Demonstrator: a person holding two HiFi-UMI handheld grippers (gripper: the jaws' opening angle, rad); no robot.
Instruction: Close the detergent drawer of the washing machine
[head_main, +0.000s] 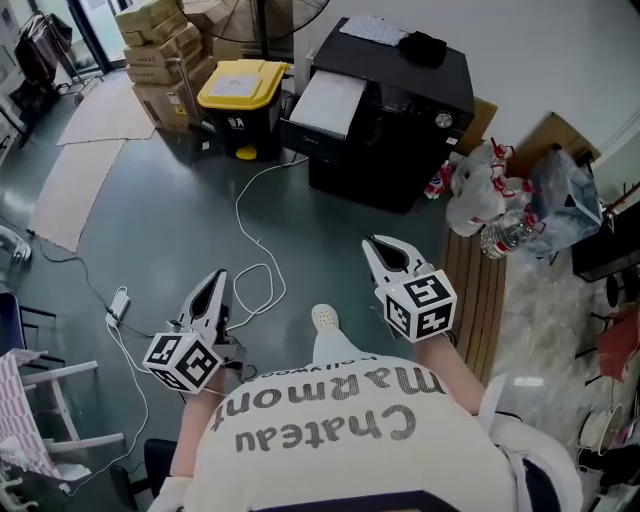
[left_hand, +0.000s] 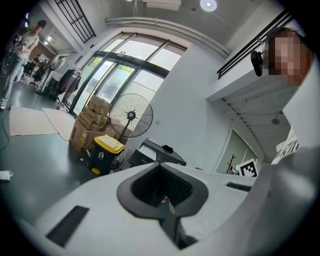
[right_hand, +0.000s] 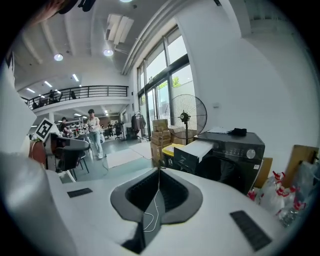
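The black washing machine (head_main: 400, 110) stands at the far side of the floor, several steps ahead of me. Its white detergent drawer (head_main: 328, 103) sticks out open from the upper left of its front. In the right gripper view the machine (right_hand: 235, 155) and its open drawer (right_hand: 192, 150) lie ahead, right of the jaws. My left gripper (head_main: 217, 277) is low at the left, shut and empty, far from the machine. My right gripper (head_main: 373, 244) is at the right, also shut with nothing in it. Their jaw tips meet in the left gripper view (left_hand: 161, 164) and the right gripper view (right_hand: 159, 170).
A yellow-lidded bin (head_main: 240, 90) and stacked cardboard boxes (head_main: 160, 50) stand left of the machine, with a large fan (right_hand: 185, 117) behind. A white cable (head_main: 255, 250) and power strip (head_main: 117, 305) lie on the floor. Plastic bags and bottles (head_main: 500, 200) sit on wooden slats (head_main: 480, 290) at the right.
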